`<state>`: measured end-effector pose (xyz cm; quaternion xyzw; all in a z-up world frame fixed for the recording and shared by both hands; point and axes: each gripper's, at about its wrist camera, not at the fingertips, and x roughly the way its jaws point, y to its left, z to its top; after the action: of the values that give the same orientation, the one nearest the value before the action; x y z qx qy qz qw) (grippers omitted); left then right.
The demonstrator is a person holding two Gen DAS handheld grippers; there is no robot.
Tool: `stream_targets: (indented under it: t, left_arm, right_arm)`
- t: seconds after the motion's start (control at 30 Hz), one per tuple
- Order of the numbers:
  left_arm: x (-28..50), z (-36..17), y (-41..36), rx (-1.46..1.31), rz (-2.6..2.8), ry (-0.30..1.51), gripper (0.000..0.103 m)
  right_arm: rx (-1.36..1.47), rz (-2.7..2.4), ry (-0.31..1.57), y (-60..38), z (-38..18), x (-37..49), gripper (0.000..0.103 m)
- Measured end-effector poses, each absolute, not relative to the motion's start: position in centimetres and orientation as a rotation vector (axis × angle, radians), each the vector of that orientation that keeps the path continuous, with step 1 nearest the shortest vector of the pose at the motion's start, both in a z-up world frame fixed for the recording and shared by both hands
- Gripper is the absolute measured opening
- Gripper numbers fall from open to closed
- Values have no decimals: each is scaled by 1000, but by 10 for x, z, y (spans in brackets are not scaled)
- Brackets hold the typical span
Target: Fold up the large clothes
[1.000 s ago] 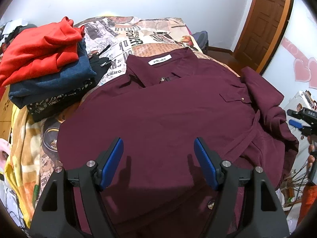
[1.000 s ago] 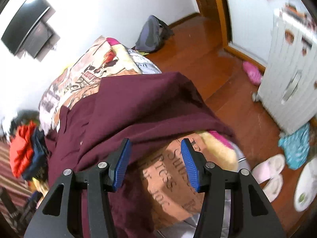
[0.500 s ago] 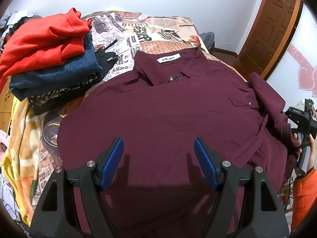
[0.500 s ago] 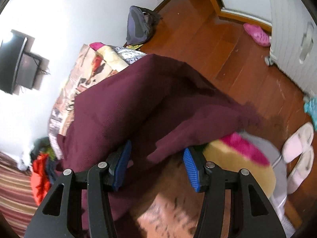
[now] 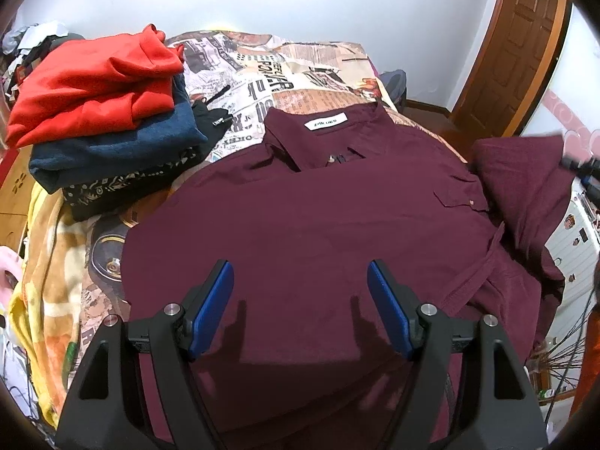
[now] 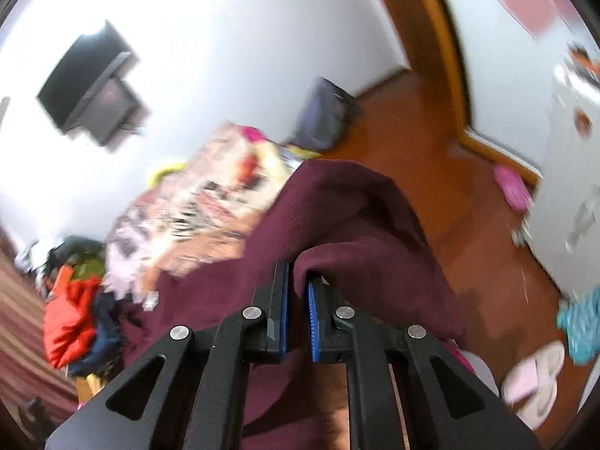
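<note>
A large maroon shirt lies spread on the bed, collar with a white label at the far side. My left gripper is open and hovers over the shirt's lower middle, holding nothing. My right gripper is shut on the shirt's right sleeve and holds it lifted off the bed edge. In the left wrist view the raised sleeve stands at the right, with the right gripper blurred beside it.
A stack of folded clothes, red on top and blue below, sits at the bed's far left. The newspaper-print bedspread shows beyond the shirt. A white cabinet, slippers and a wooden door are to the right.
My right gripper closed on the sleeve and lifted it up off the bed's edge. My left gripper stayed open over the shirt, shifting slightly.
</note>
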<state>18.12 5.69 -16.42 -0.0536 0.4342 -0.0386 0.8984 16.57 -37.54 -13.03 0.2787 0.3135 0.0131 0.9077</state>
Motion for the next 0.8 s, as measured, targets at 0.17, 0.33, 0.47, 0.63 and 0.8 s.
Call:
stream_targets:
  t: [0.17,0.33,0.47,0.63,0.8]
  left_arm:
    - [171,-158,68,-118,-68,879,73]
    - [163,-154,81,-130,-42,869,73]
    - [155,-154,91,-144,-24,867,73]
    - [151,-157,93,-142,-15,877,73]
    - [153,-159,88,-126,-22,882,73]
  right_arm:
    - [449,205,551,-318,-70,152,8]
    - [311,371,559,-247,-57,150,8]
    - [152,458,692,-188,-93,157,8]
    - [69,515,907,-155,-151,172,9]
    - [28,497,986,-153,-160,173,20]
